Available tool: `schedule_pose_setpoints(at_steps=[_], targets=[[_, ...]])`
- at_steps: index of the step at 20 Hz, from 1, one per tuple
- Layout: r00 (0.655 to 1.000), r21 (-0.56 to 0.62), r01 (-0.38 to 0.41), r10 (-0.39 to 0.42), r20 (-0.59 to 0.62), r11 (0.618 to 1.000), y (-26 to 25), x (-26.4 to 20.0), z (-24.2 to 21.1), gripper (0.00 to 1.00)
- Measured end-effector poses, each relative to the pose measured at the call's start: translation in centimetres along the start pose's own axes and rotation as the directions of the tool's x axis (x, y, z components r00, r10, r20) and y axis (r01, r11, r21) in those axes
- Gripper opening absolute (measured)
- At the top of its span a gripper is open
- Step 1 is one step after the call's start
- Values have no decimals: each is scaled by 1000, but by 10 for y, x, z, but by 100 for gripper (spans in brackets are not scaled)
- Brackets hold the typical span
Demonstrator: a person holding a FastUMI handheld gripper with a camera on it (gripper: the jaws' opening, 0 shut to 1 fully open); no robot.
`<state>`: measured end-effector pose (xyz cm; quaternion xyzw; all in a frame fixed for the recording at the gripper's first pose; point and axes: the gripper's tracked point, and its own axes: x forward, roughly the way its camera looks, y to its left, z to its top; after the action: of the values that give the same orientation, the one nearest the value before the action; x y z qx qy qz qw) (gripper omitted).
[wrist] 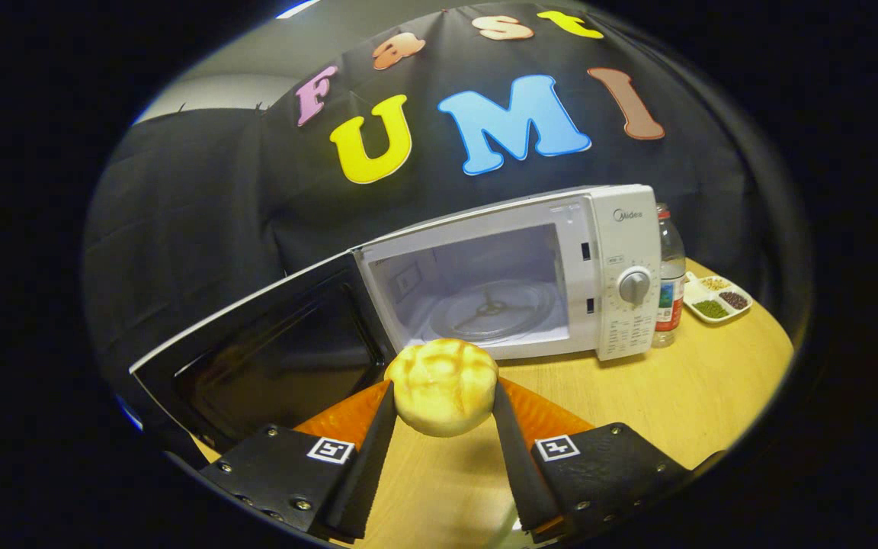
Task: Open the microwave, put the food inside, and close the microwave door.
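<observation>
A round golden bun point(443, 385) with a cracked crust hangs above the wooden table, held between my two fingers; the gripper point(440, 400) is shut on it. Just beyond the bun stands a white microwave point(614, 252) with its dark-windowed door point(271, 358) swung wide open to the left. Its white cavity shows a glass turntable point(494, 309) with nothing on it. The bun is in front of the cavity's lower left corner, still outside it.
A dial point(635, 286) sits on the microwave's control panel at the right. Beside the microwave stand a clear bottle point(669, 282) and a white tray point(717, 299) of seeds. The wooden table point(698, 389) stretches to the right of my fingers.
</observation>
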<state>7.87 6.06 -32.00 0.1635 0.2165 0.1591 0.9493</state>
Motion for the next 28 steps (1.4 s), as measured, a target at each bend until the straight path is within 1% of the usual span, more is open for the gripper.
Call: schedule_pose_setpoints(at_steps=[3,5,9,12,16,19,23,26,27,28], targets=[[997,8,50,-51,63,999,-4,34,19,72],[994,19,69,-71,80,997,-6,56,24,72],[992,89,57,-66,103,994,-1,97,32,72],[989,139,101,-115,94,985,-16,129,30,72],[984,225,130,-154,93,966,-27,166,33,71],[982,274,138,-169,90,952,-28,188,31,71],[975,272,167,-199,95,948,-33,207,31,71],[979,318,153,-187,79,936,-36,219,23,75],[979,332,151,-187,78,931,-37,223,22,78],[979,340,153,-190,80,928,-38,225,21,79]])
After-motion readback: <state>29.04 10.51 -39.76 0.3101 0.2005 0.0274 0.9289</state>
